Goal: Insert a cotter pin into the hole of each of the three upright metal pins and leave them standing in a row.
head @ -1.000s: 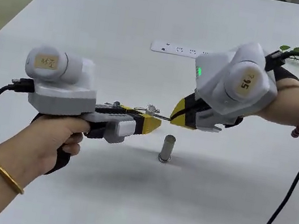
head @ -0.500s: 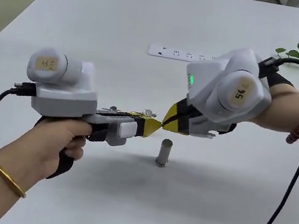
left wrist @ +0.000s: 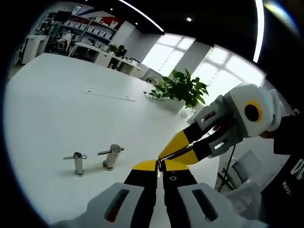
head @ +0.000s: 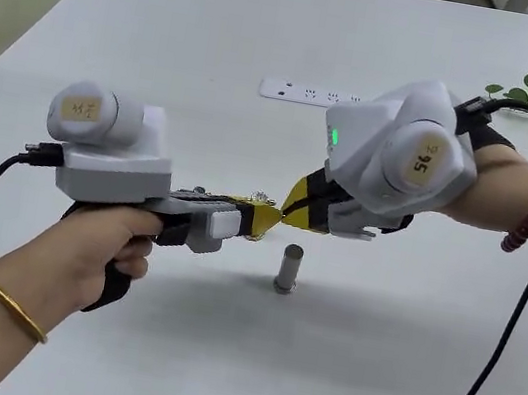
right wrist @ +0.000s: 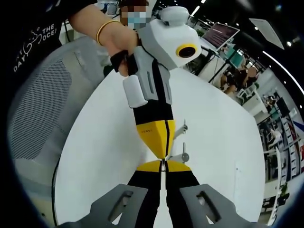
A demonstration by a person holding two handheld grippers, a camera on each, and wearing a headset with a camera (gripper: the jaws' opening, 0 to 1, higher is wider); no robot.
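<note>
Grippers meet nose to nose above the white worktop (head: 165, 59). The left gripper (head: 265, 220) and the right gripper (head: 292, 212) each have yellow-tipped black jaws pressed together, tip against tip; whether anything thin is pinched there cannot be told. A bare upright grey metal pin (head: 289, 268) stands mid-worktop just beneath them. A short cotter-pinned metal pin (left wrist: 78, 163) and a taller cotter-pinned metal pin (left wrist: 111, 156) stand side by side.
</note>
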